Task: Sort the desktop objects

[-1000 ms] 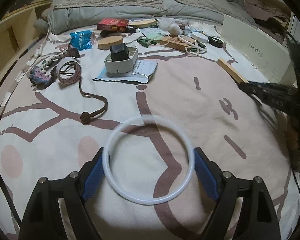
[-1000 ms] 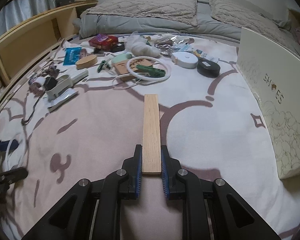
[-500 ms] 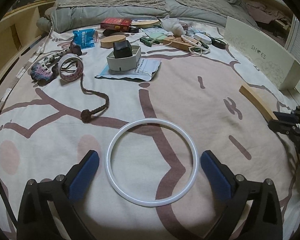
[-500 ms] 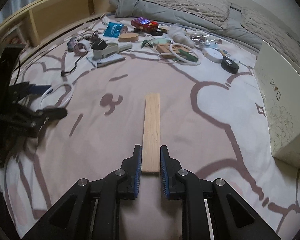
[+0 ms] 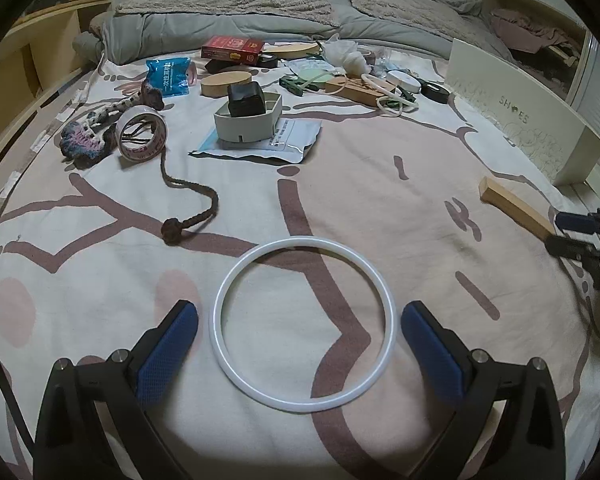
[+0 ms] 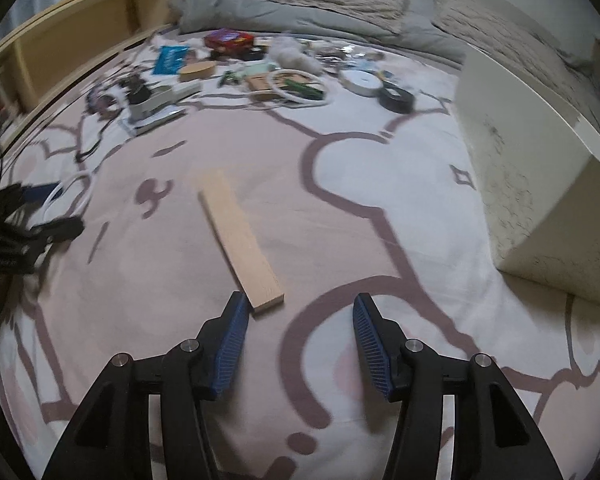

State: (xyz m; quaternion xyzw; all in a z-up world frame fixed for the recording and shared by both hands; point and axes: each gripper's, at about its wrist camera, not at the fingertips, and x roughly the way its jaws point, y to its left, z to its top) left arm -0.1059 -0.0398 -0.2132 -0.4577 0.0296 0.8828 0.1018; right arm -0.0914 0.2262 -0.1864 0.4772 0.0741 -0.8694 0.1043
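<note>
A white ring [image 5: 302, 323] lies flat on the patterned bedspread between the fingers of my left gripper [image 5: 300, 320]. That gripper is open wide, and its blue pads stand clear of the ring on both sides. A flat wooden strip [image 6: 239, 236] lies slanted on the cloth in the right wrist view. My right gripper [image 6: 298, 308] is opening; the strip's near end rests by the left pad, no longer pinched. From the left wrist view the wooden strip [image 5: 514, 210] and the right gripper [image 5: 568, 232] show at the right edge.
A pile of desk items sits at the far end: a grey tray [image 5: 249, 121] with a black box, a tape roll [image 5: 142, 132], a brown cord [image 5: 190, 204], a red box [image 5: 232, 49], another white ring [image 6: 298, 87]. A cream shoe box [image 6: 532, 184] stands at the right.
My left gripper opened and released the white ring onto the cloth. My right gripper, shut on the wooden strip before, has spread its jaws, and the strip now lies slanted and free.
</note>
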